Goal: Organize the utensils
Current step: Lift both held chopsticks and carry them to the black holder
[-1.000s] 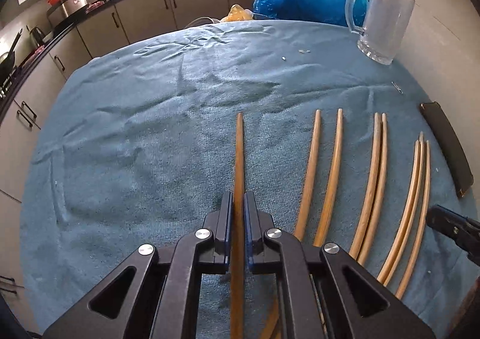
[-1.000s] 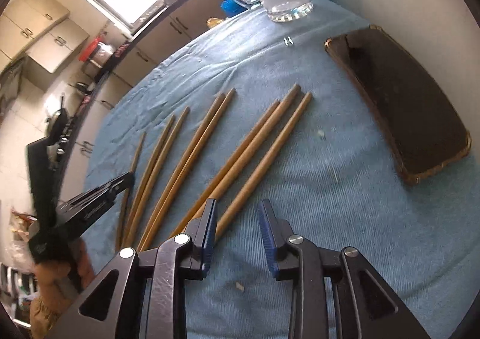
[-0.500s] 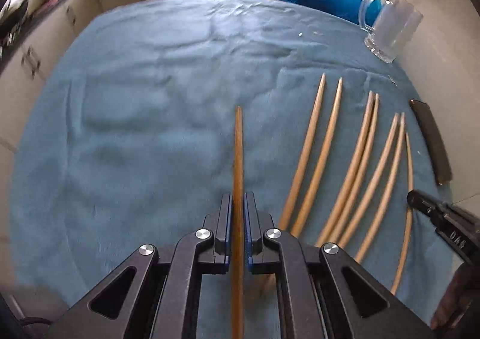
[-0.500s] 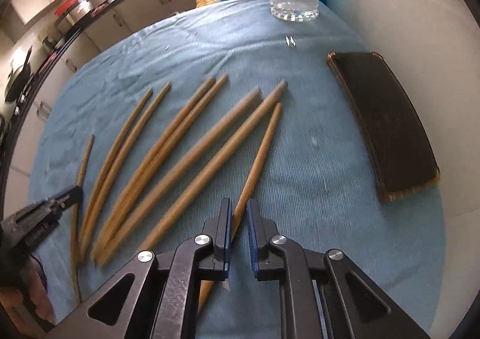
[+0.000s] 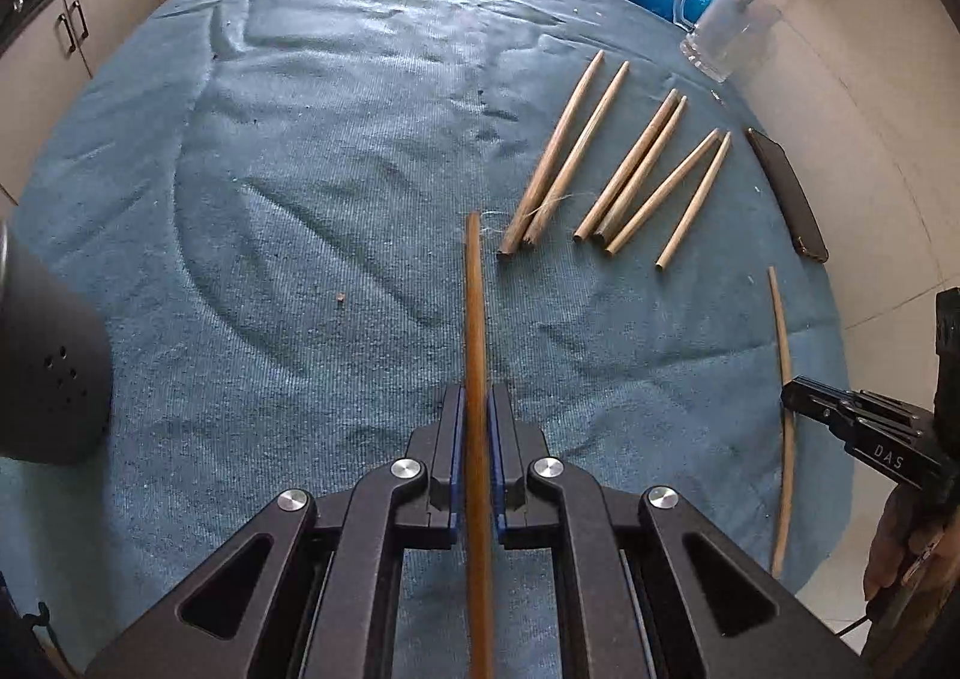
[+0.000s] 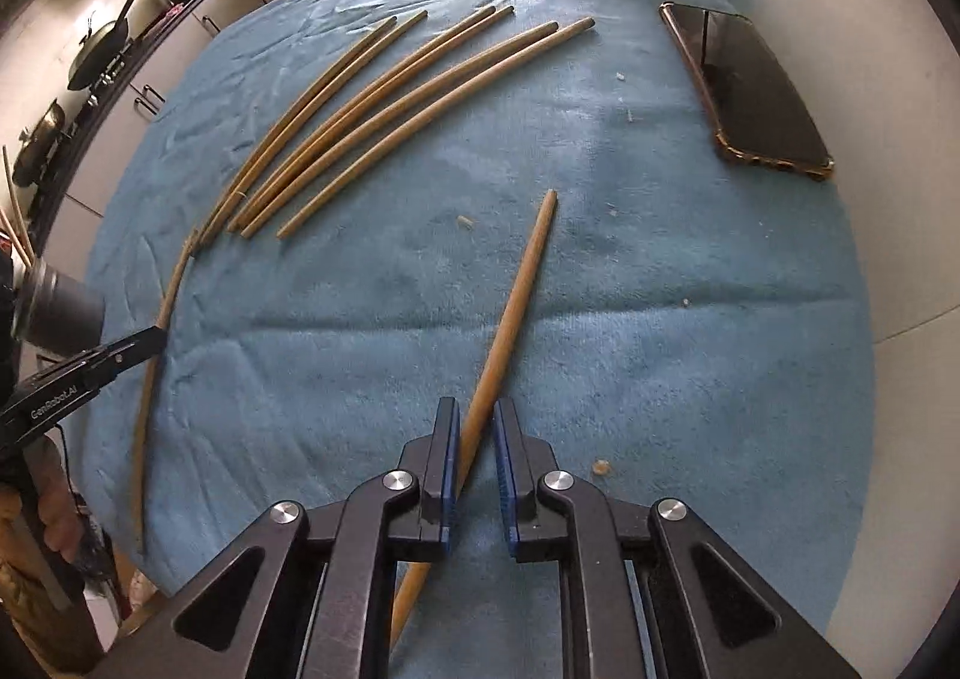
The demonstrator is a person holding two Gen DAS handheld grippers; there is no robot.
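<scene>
Each hand's fingers clamp one chopstick lengthwise.
Left gripper pinches a slim brown wooden chopstick; right gripper grips another wooden chopstick, angled right, six-stick row ahead-left.

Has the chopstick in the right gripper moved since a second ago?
Yes. The chopstick, clamped in the right gripper, has been pulled out of the row of chopsticks, toward the camera.

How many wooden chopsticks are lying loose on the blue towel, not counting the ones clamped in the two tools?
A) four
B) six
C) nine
B: six loose wooden chopsticks lie in a fanned row on the blue towel, while the left gripper and the right gripper each clamp one more between their jaws.
</scene>
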